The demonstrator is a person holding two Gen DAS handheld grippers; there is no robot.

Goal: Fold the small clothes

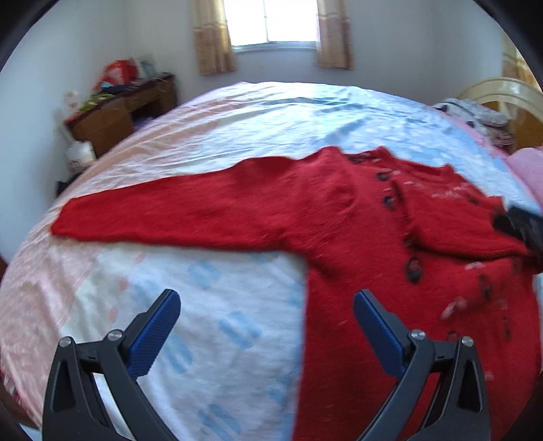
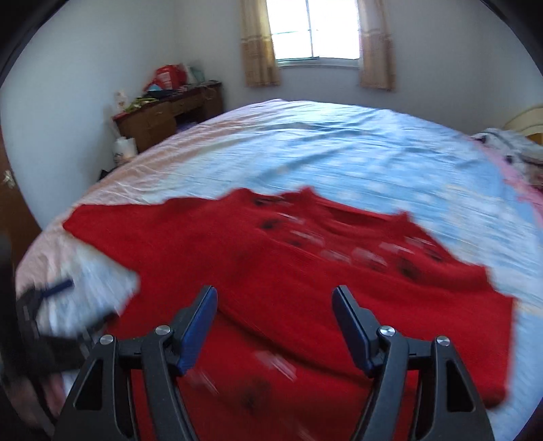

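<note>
Sweater (image 1: 339, 217): flat on the bed (image 1: 237, 118), one sleeve out to 9 o'clock.
Left gripper (image 1: 266, 334): fingers wide, holding nothing.
Right gripper (image 2: 275, 327): fingers wide, over sweater.
Desk (image 1: 115, 112): cluttered, at 10 o'clock.
Window (image 2: 315, 27): at 12 o'clock.

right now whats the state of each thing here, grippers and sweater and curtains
left gripper: open, empty, above the bed
right gripper: open, empty, over the sweater
red sweater: lying on the bed sheet, one sleeve stretched out, the other side folded over the body
curtains: drawn apart
</note>
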